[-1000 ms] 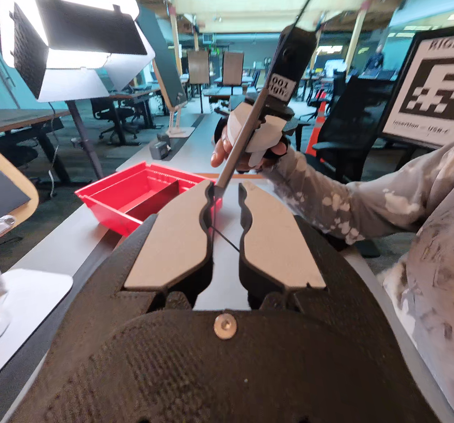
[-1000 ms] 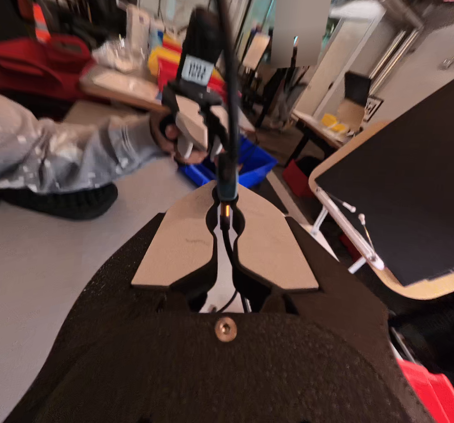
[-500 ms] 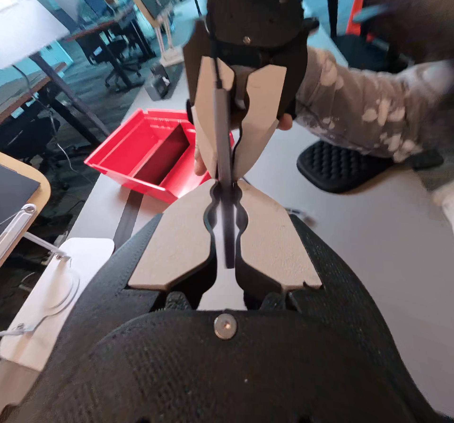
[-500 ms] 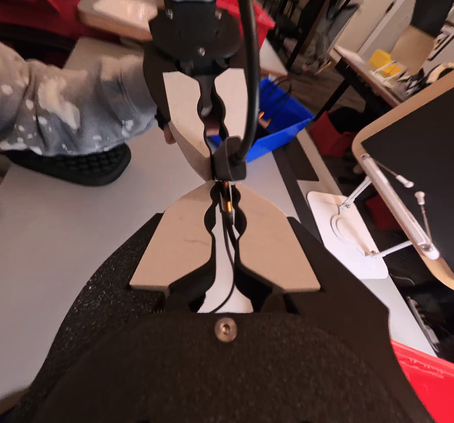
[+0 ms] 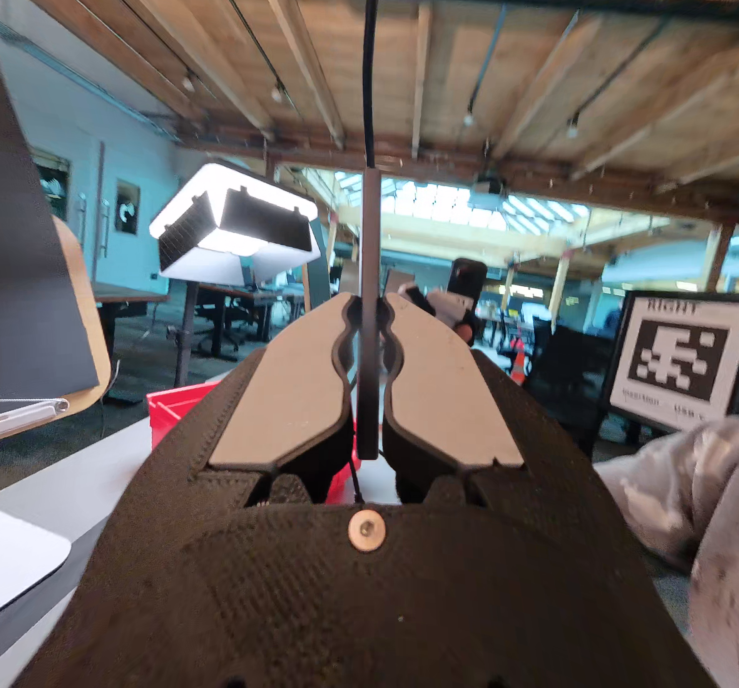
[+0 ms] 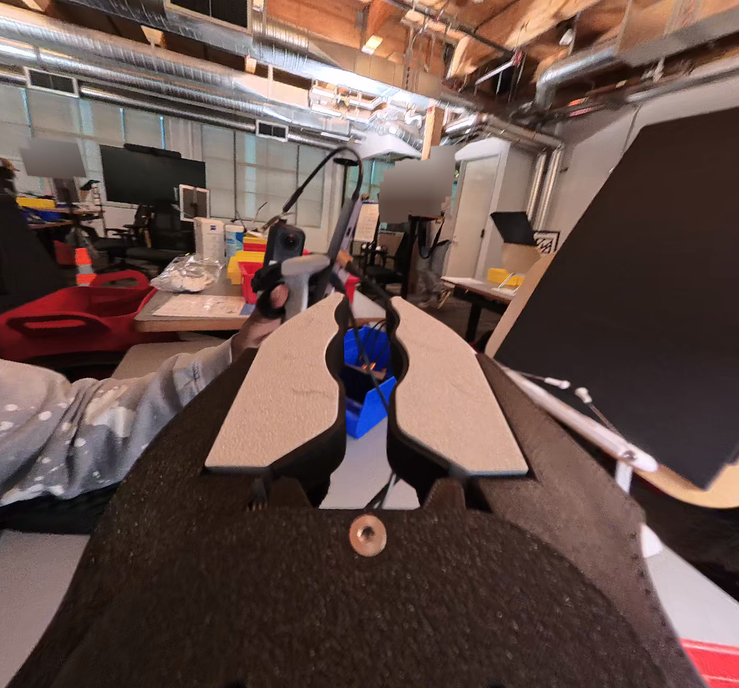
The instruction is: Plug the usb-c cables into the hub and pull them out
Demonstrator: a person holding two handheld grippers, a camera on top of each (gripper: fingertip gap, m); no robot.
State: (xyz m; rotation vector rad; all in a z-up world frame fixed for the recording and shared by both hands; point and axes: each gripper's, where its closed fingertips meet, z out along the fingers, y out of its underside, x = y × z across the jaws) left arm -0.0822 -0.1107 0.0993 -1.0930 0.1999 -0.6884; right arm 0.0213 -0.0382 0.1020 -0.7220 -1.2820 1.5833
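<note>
My left gripper (image 5: 370, 300) is shut on the grey hub (image 5: 370, 252), a thin slab seen edge-on that sticks up past the fingertips. The hub's own black lead (image 5: 370, 68) runs up out of view. My right gripper (image 6: 368, 302) is open. A thin black usb-c cable (image 6: 370, 372) passes loosely between its fingers without being gripped. In the right wrist view the left gripper (image 6: 298, 272) is farther off, holding the hub (image 6: 344, 224) tilted. An orange-tipped plug (image 6: 343, 257) sits at the hub's lower edge. I cannot tell if it is seated.
A red bin (image 5: 172, 408) stands on the grey table (image 5: 80, 480) behind the left gripper. A blue bin (image 6: 370, 404) with cables shows through the right gripper's gap. A black board (image 6: 640, 308) leans at the right. A softbox lamp (image 5: 236, 228) and marker sign (image 5: 676, 356) stand beyond. The gap from one gripper's tips to the other's is roughly 12 cm.
The right gripper opened and let go of the cable plug it held at the hub, then drew back. Both grippers tilted upward and moved apart. The left still holds the hub.
</note>
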